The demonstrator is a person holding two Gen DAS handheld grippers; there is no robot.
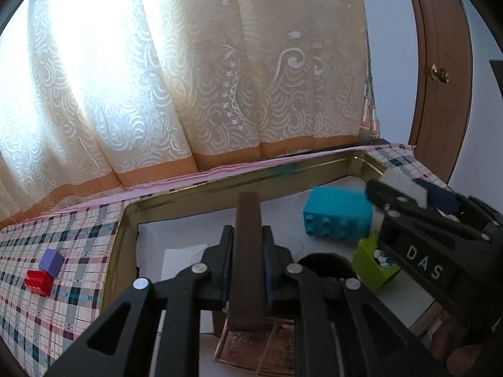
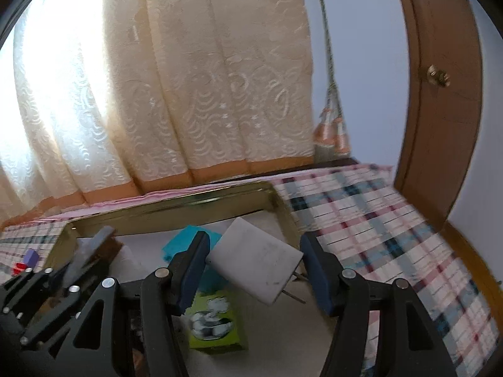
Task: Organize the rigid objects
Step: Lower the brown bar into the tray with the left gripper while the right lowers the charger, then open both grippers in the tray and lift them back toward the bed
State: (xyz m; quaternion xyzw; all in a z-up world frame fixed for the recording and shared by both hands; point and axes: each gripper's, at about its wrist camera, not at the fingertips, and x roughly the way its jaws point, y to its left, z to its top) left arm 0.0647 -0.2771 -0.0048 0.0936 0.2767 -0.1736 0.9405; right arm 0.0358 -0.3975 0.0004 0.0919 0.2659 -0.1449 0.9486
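Brown flat bar (image 1: 248,251) clamped upright-tilted in left gripper (image 1: 248,245) jaws over gold-rimmed metal tray (image 1: 220,185). Right gripper (image 2: 253,267) angled down, jaws gripping white rectangular block (image 2: 257,260); contact partly blurred. Both above tray's far edge.

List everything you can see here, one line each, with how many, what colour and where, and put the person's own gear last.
tray: one, gold rim, white liner, on the cloth
tablecloth: one, plaid, under the tray
brown bar: one, dark brown, over the tray between the left tool's pads
white block: one, white, between the right tool's pads
blue brick: one, turquoise, in the tray
green brick: one, lime with a picture, in the tray
copper plate: one, copper, in the tray
purple cube: one, purple, on the cloth left of the tray
red brick: one, red, beside the purple cube
curtain: one, cream, behind
door: one, brown, at right
left tool: one, black
right tool: one, black
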